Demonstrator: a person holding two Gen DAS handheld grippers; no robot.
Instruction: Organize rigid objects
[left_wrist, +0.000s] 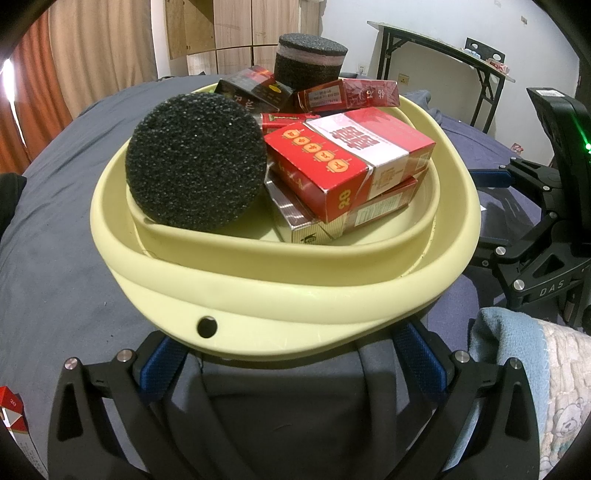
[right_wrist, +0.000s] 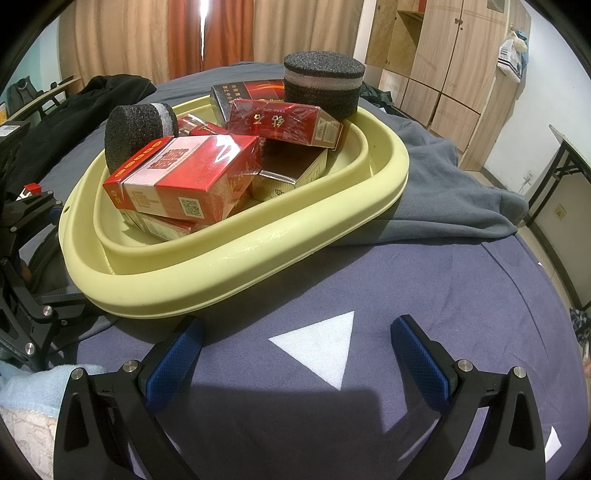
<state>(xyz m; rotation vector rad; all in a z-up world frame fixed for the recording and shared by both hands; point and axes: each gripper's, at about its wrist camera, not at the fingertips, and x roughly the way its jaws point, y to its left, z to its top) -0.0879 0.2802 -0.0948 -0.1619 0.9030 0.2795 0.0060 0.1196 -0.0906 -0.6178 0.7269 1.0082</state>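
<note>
A pale yellow basin (left_wrist: 295, 295) (right_wrist: 221, 266) sits on the bed and holds several red cigarette boxes and black foam pieces. A big red box (left_wrist: 347, 162) (right_wrist: 184, 177) lies on top of the pile. Beside it a black foam disc (left_wrist: 195, 158) (right_wrist: 136, 125) leans on edge. At the back stands a foam cylinder (left_wrist: 312, 59) (right_wrist: 323, 83). My left gripper (left_wrist: 291, 354) is open, its blue fingertips hidden under the basin's near rim. To the right of the basin my right gripper (right_wrist: 295, 328) is open and empty over the purple sheet.
A loose red box (left_wrist: 11, 410) lies at the left edge. A light blue towel (left_wrist: 509, 350) lies near the right gripper's body (left_wrist: 535, 221). A grey blanket (right_wrist: 443, 184) is bunched behind the basin, black clothing (right_wrist: 92, 99) lies far left, and a folding table (left_wrist: 443, 48) stands beyond.
</note>
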